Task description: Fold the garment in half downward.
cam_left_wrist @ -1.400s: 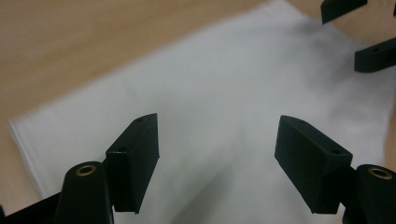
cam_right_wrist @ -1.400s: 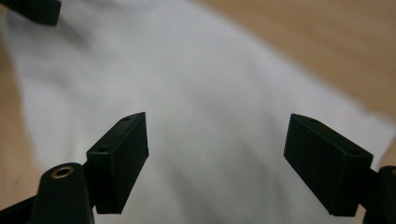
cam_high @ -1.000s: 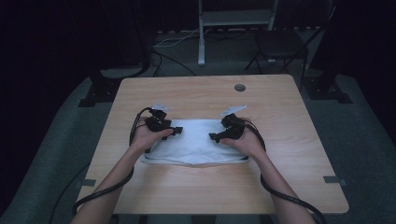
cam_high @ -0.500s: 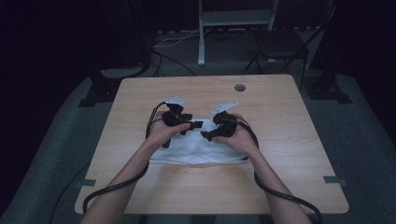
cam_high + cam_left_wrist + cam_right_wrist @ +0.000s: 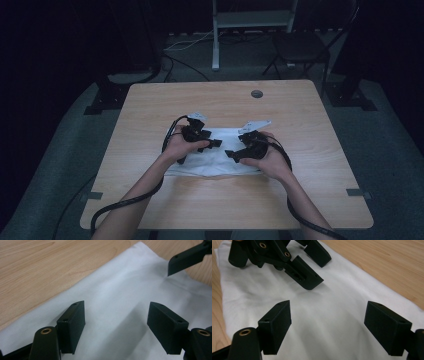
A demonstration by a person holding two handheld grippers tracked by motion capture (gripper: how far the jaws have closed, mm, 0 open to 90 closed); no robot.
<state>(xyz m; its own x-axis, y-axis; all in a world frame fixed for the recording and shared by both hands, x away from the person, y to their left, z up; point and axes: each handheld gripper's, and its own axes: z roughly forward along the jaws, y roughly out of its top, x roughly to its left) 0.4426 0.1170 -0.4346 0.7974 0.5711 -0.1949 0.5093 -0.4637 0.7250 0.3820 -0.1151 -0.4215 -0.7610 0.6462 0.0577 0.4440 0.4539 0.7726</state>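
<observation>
A white folded cloth (image 5: pixel 215 162) lies flat on the wooden table (image 5: pixel 300 130), a little nearer the person than its middle. My left gripper (image 5: pixel 214 144) hovers over the cloth's left half, jaws open and pointing right. My right gripper (image 5: pixel 230 154) hovers over the right half, jaws open and pointing left, tips close to the left gripper's. In the left gripper view the open left gripper (image 5: pixel 116 312) has only cloth (image 5: pixel 120 290) beneath it, with one jaw of the other gripper at the top right. In the right gripper view the open right gripper (image 5: pixel 328 312) frames bare cloth (image 5: pixel 332 315), the left gripper just beyond.
A round cable hole (image 5: pixel 257 93) sits near the table's far edge. Tape marks (image 5: pixel 357 192) lie by the near corners. Beyond the table stand a dark chair (image 5: pixel 300 47) and a metal stand (image 5: pixel 216 35). Black cables (image 5: pixel 125 202) trail back from both grippers.
Both hands have come in from the cloth's ends toward its middle, the left one farther. The jaws stay just as wide, and the cloth lies as before.
</observation>
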